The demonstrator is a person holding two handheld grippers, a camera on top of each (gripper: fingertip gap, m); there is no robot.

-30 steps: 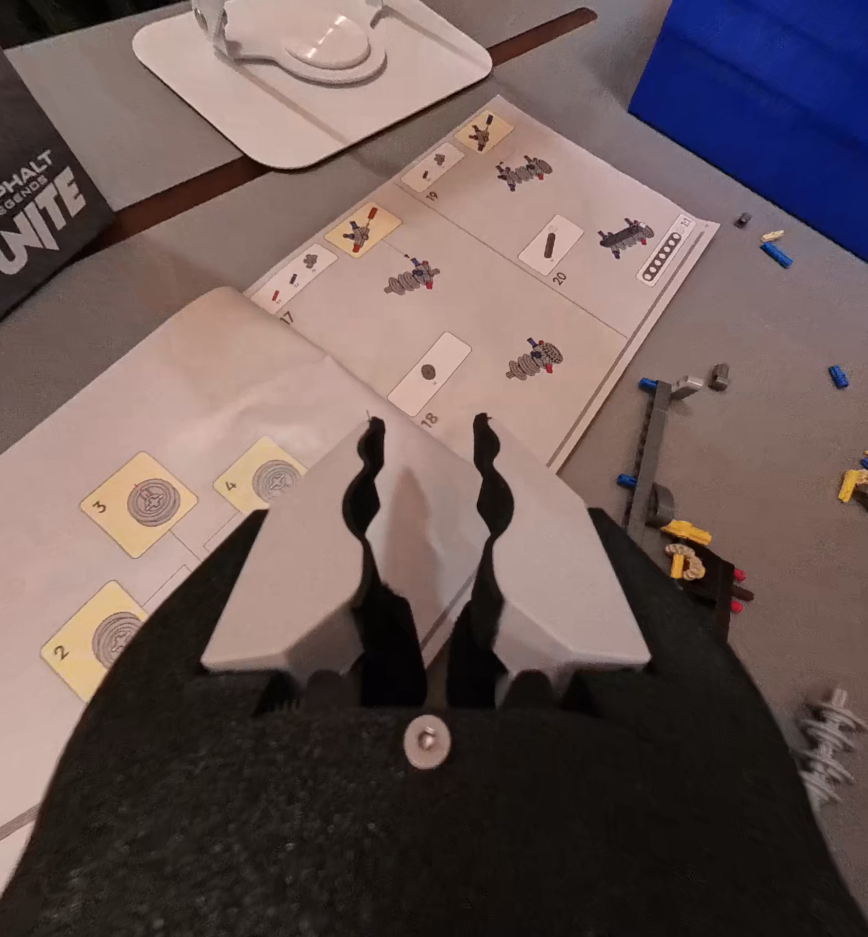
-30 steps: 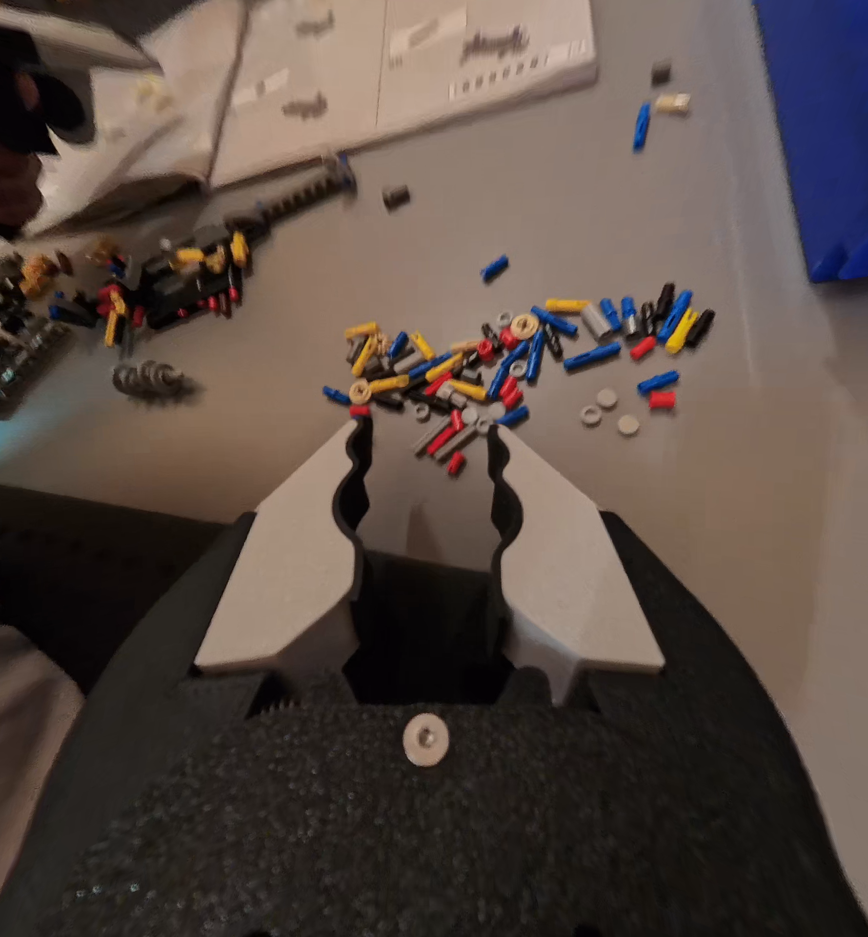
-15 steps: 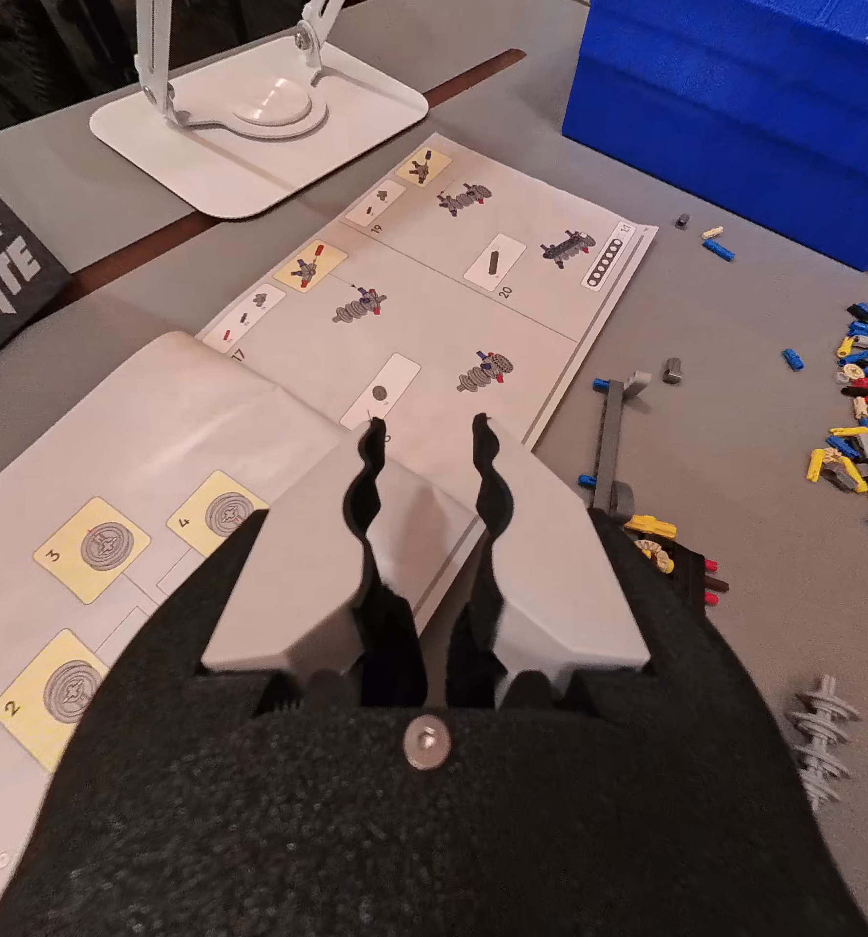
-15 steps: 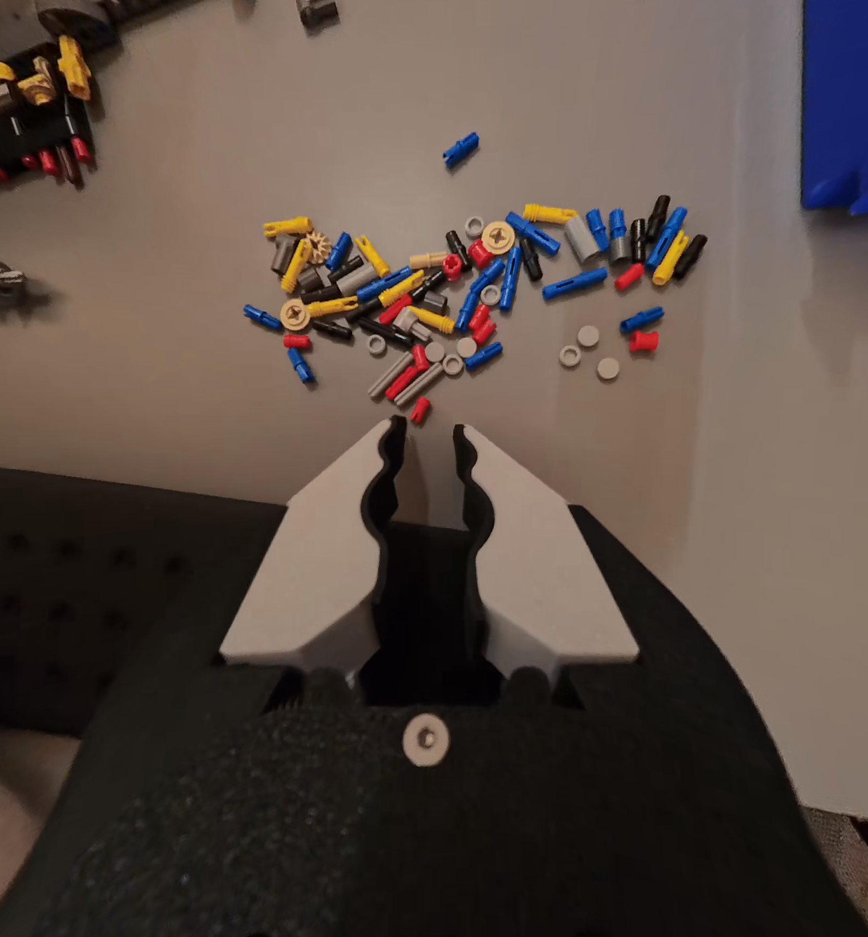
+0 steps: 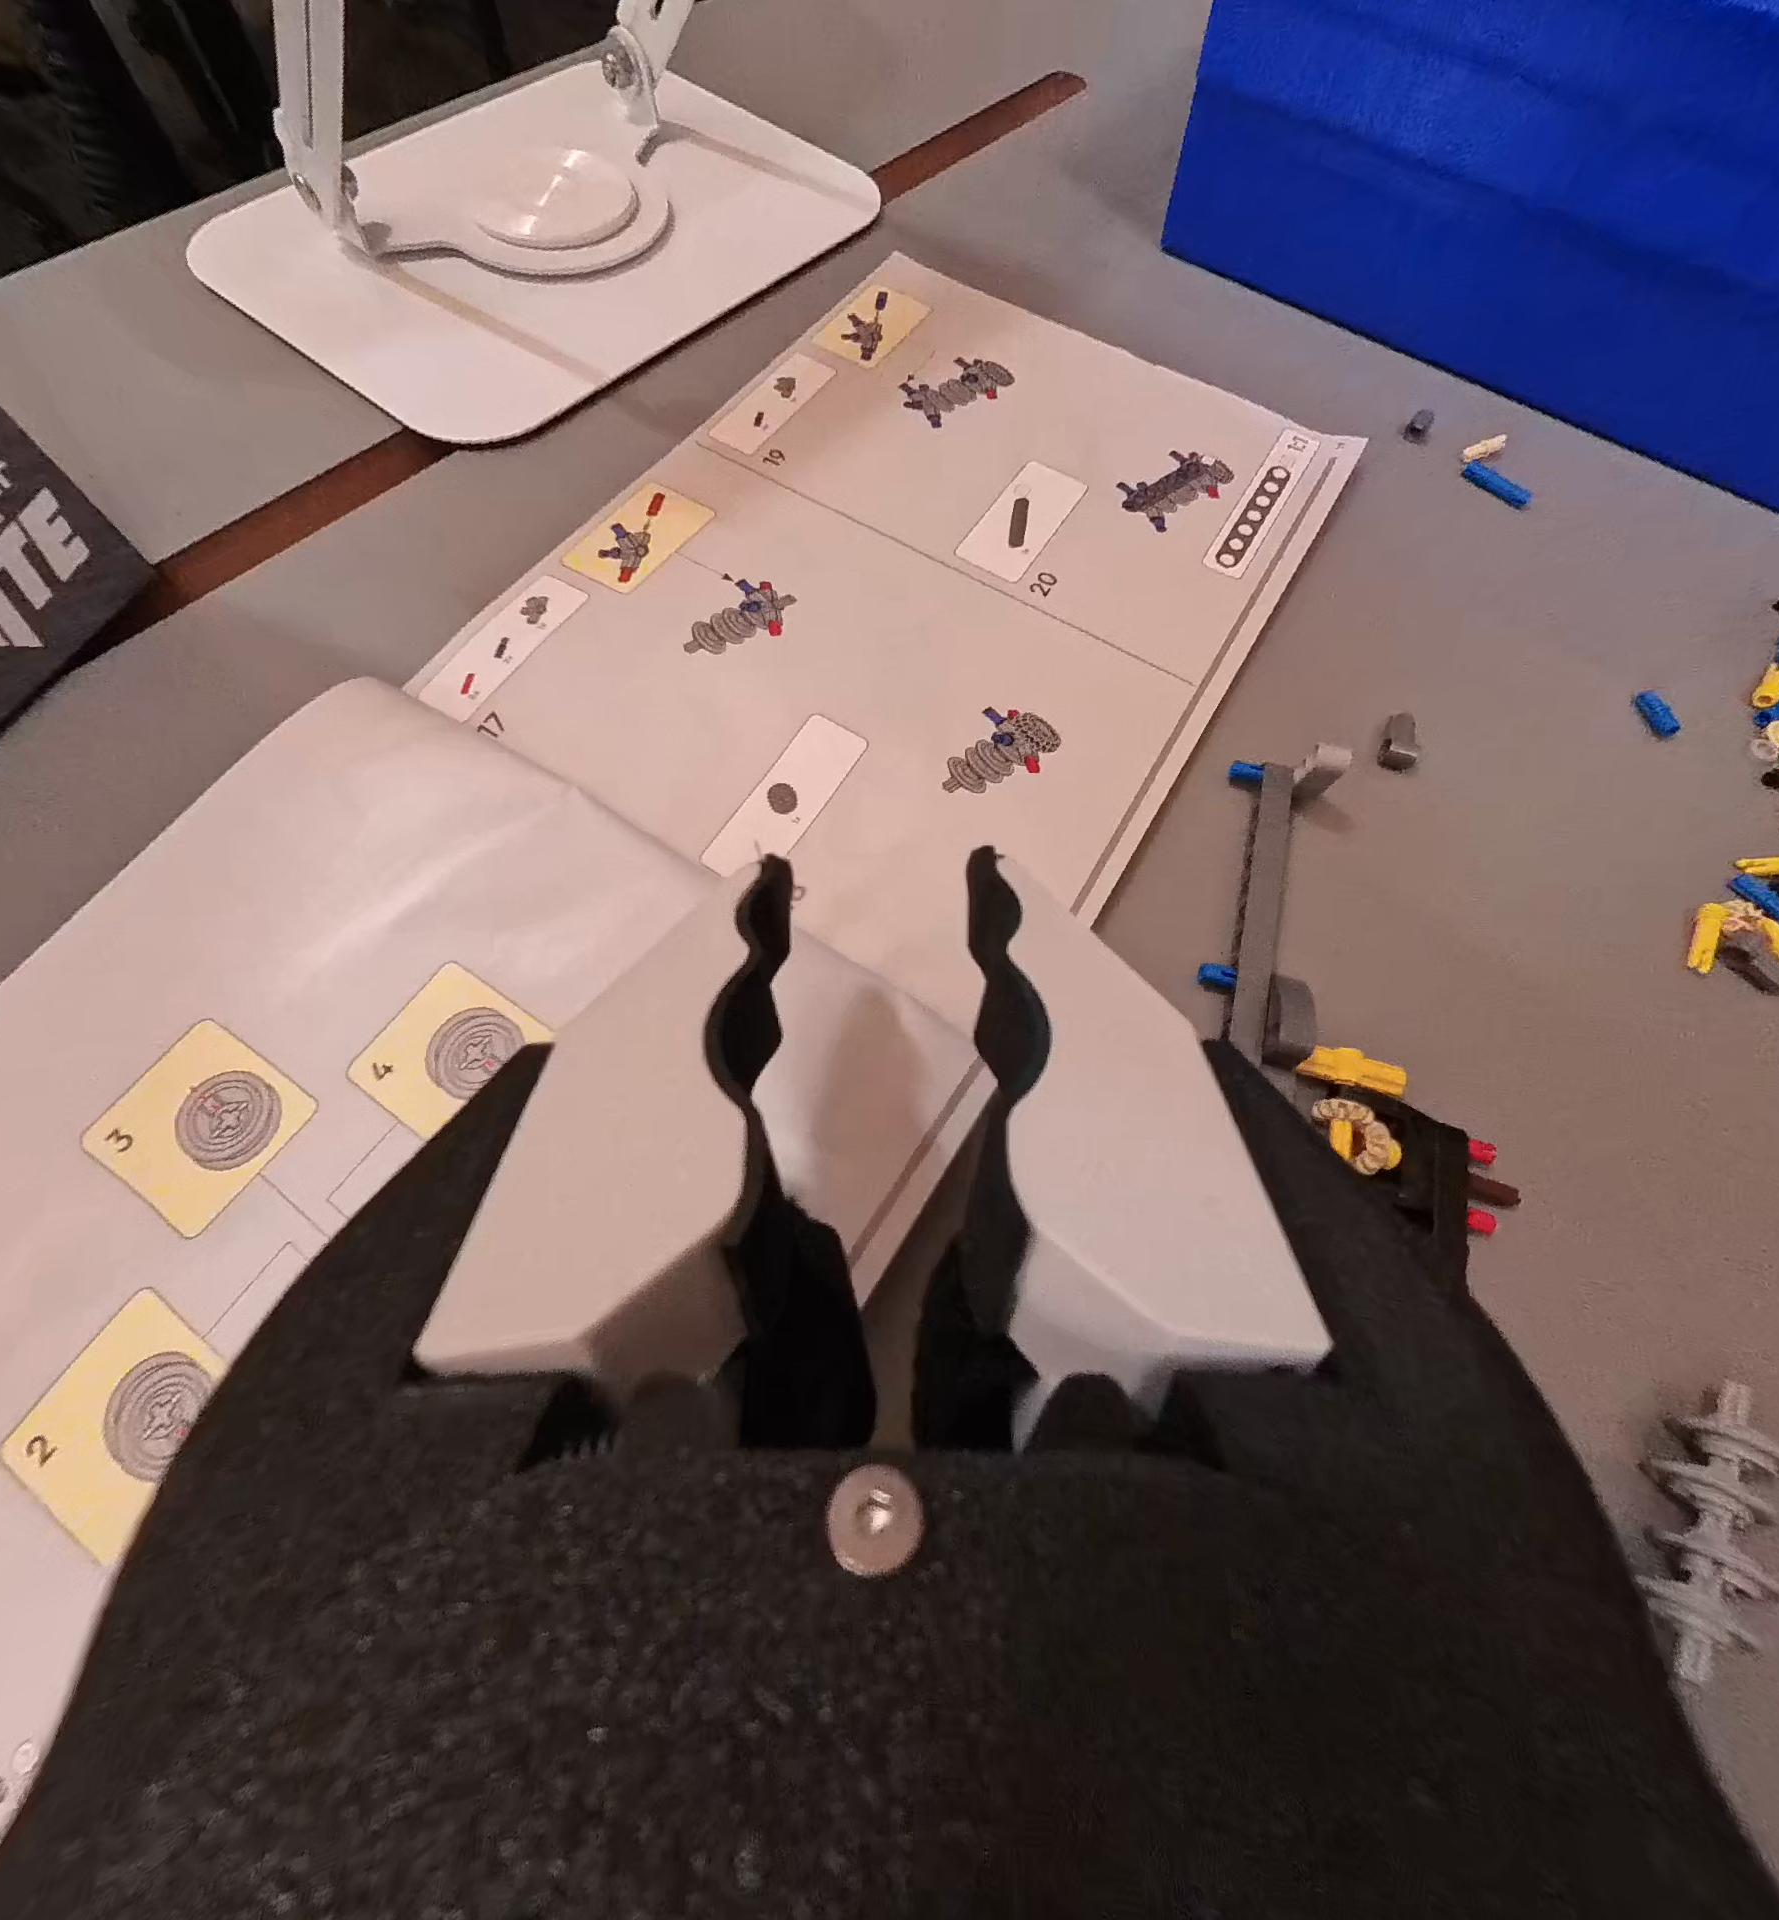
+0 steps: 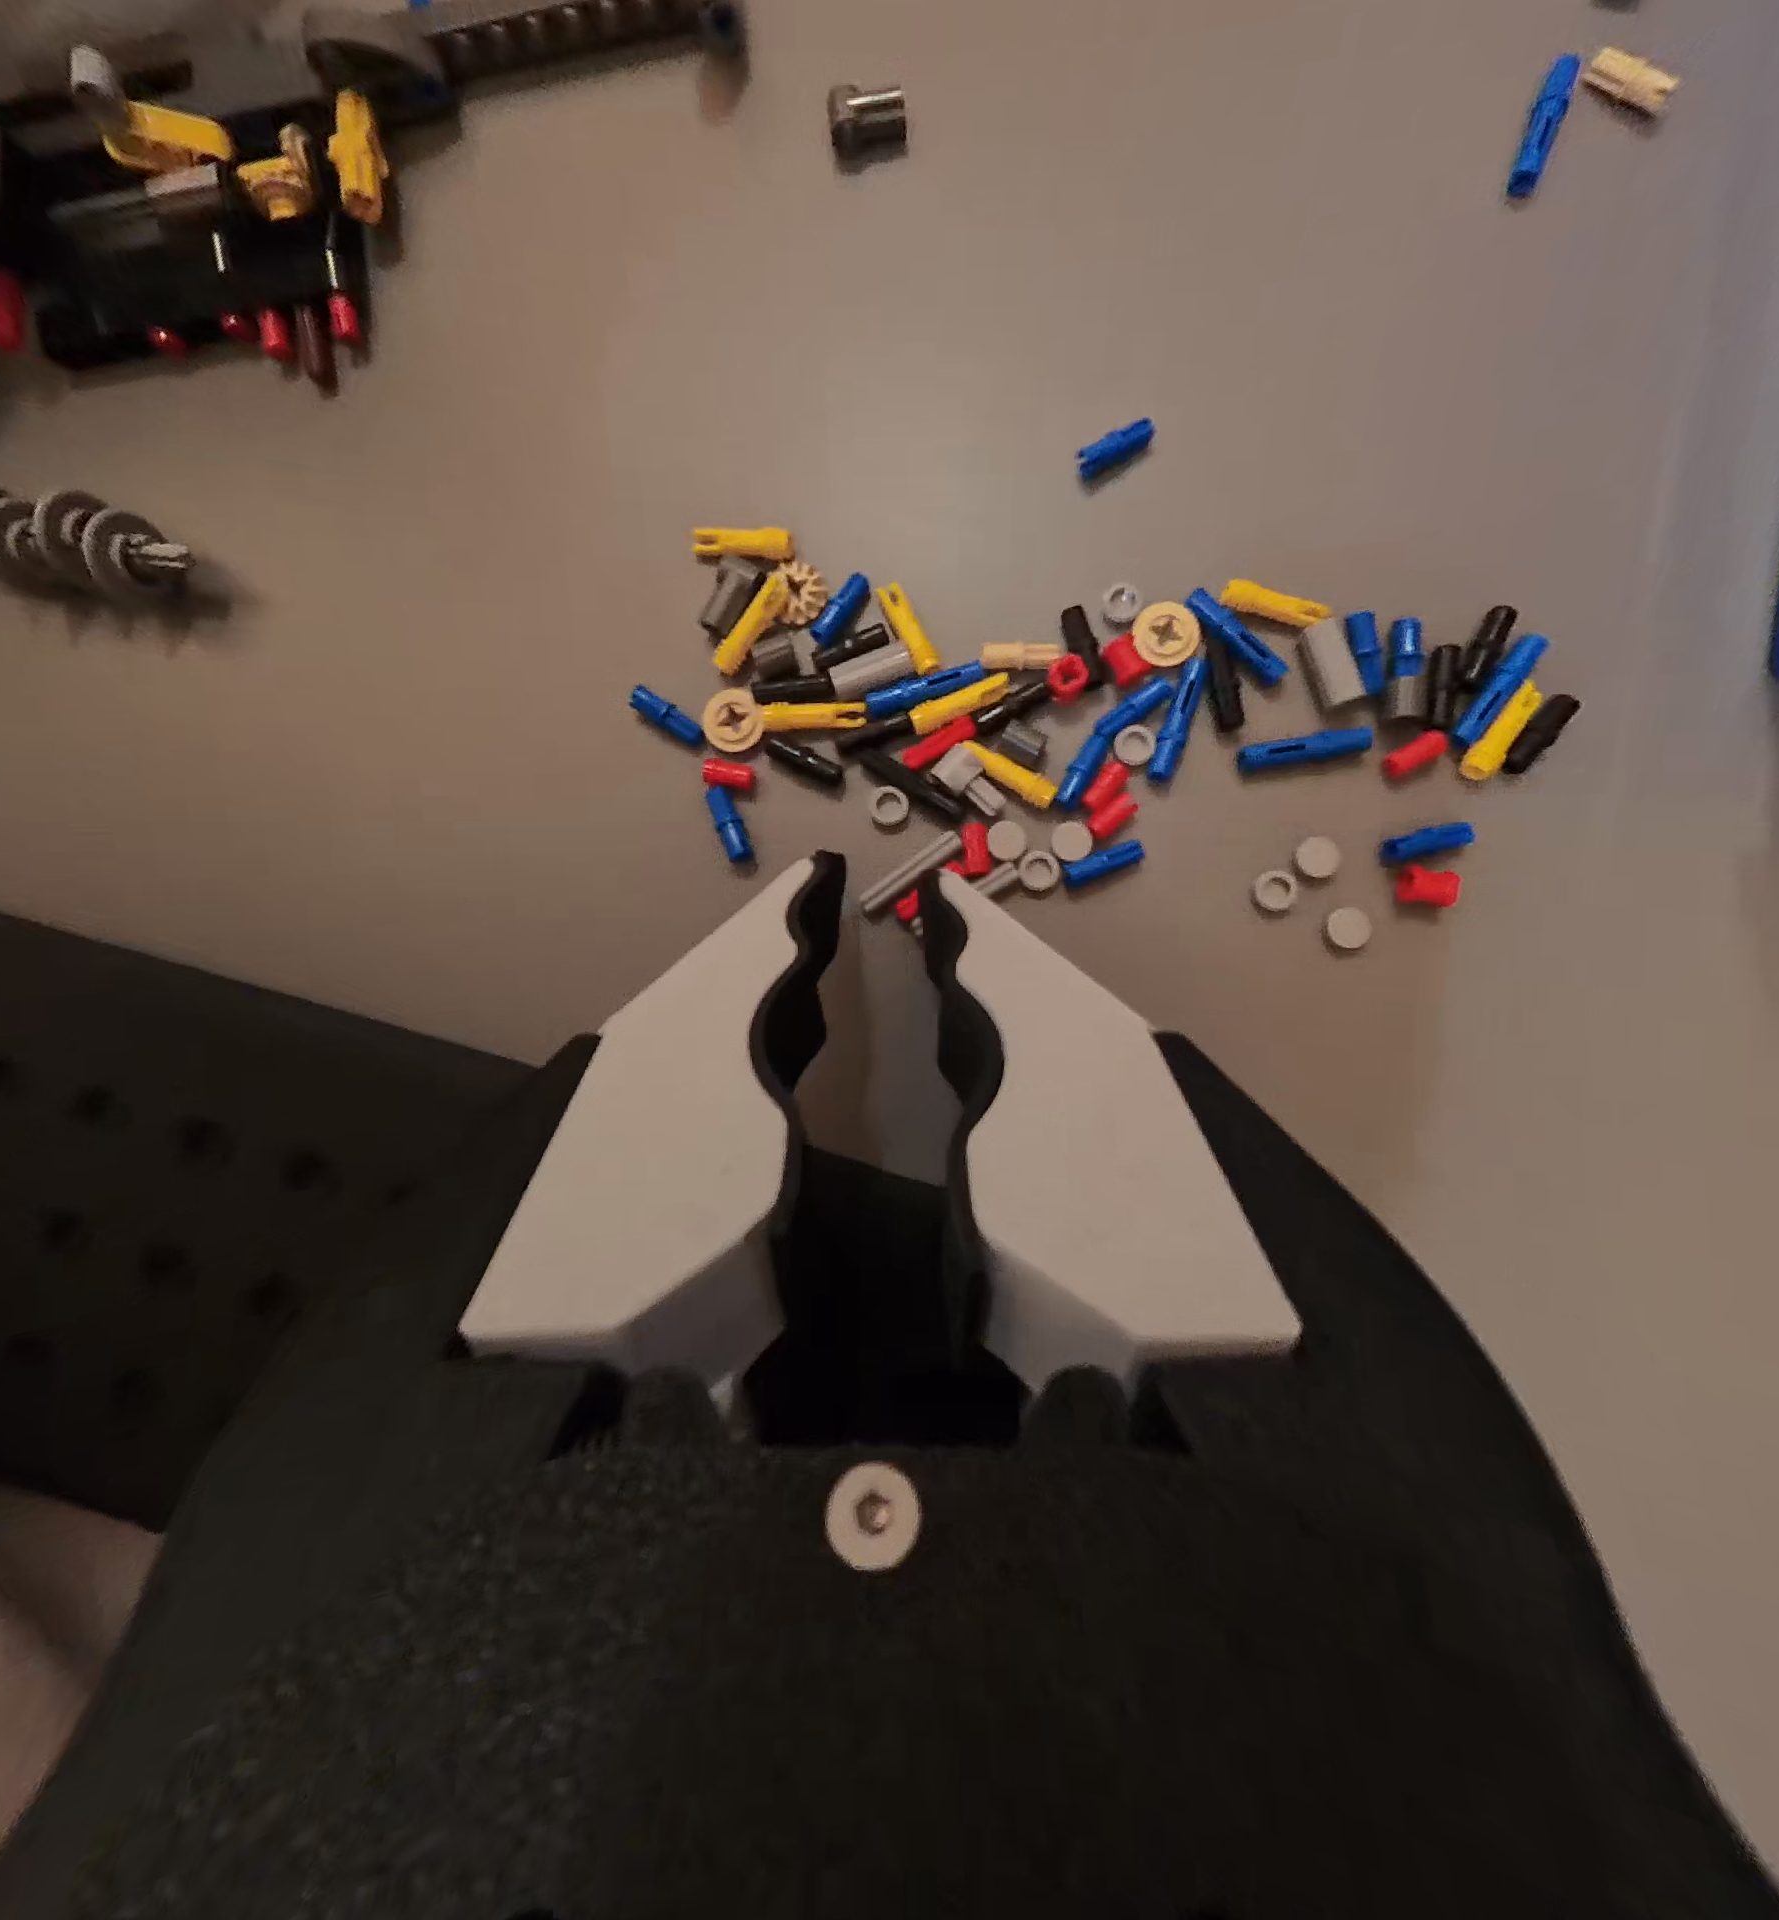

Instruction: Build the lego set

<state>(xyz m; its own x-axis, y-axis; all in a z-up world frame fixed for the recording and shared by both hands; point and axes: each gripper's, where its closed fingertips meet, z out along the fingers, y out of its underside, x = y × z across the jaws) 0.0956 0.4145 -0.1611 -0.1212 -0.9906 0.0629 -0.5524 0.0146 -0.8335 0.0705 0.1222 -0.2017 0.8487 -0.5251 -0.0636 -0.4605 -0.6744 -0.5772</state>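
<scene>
Two grippers show, one per wrist view, and neither has hold of anything. The left gripper (image 5: 874, 868) hangs over the open paper instruction booklet (image 5: 864, 582) on the grey desk (image 5: 1487, 665), its grey fingers (image 5: 656, 1122) spread well apart with only the page showing between them. The right gripper (image 6: 877, 873) sits at the near edge of a scattered pile of small blue, yellow, red, black and grey lego pins and bushes (image 6: 1103, 707), its fingers (image 6: 1093, 1164) drawn close with a narrow gap between the tips; a thin grey axle (image 6: 906, 871) and a red pin lie on the desk just past those tips, and I cannot tell whether the tips touch them.

Beside the booklet's right edge lies a long dark grey toothed lego beam with blue pins (image 5: 1264, 894), joined at its near end to a black partly built assembly with yellow and red parts (image 5: 1404, 1143). The right wrist view shows that assembly (image 6: 168, 249) at top left, well apart from the pile. A light grey stack of lego discs on an axle (image 5: 1711, 1527) lies alone nearer the camera, also seen as (image 6: 54, 540).

Beyond the booklet stand a white flat stand base with two metal legs (image 5: 511, 260), a dark box with white lettering (image 5: 2, 561) at far left, and a large blue bin (image 5: 1550, 208) at far right. A loose blue pin (image 6: 1116, 449) lies just above the pile.
</scene>
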